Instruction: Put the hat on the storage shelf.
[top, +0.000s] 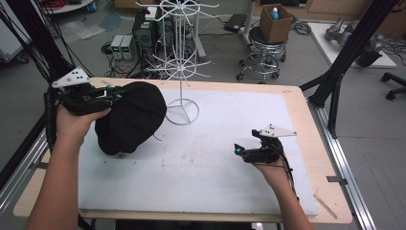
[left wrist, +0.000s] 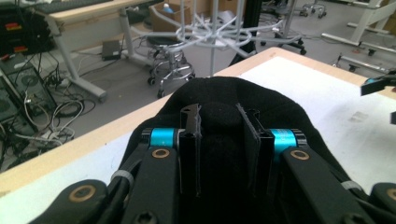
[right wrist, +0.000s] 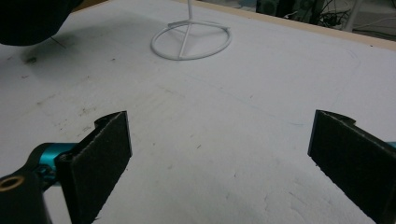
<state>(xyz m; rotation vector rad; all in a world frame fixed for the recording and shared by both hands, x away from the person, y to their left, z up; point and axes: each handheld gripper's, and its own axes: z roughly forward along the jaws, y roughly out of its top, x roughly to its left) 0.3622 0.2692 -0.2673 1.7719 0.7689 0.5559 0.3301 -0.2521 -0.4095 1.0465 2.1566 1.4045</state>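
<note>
A black cloth hat (top: 131,117) hangs at the left side of the white mat (top: 206,163), its lower end near the surface. My left gripper (top: 115,93) is shut on the hat's upper edge. In the left gripper view the two pads pinch a fold of the black fabric (left wrist: 224,98) on either side of the left gripper's (left wrist: 219,116) midline. The right gripper (top: 238,149) rests low over the mat at the right, pointing left. Its jaws stand wide open in the right gripper view (right wrist: 219,135), with bare mat between them. A corner of the hat (right wrist: 28,21) shows at top left there.
A white wire display rack (top: 181,62) stands on a ring base (right wrist: 190,39) at the back middle of the mat, just right of the hat. Black frame posts (top: 335,81) rise at the table's right edge. A stool (top: 261,60) with a cardboard box stands behind the table.
</note>
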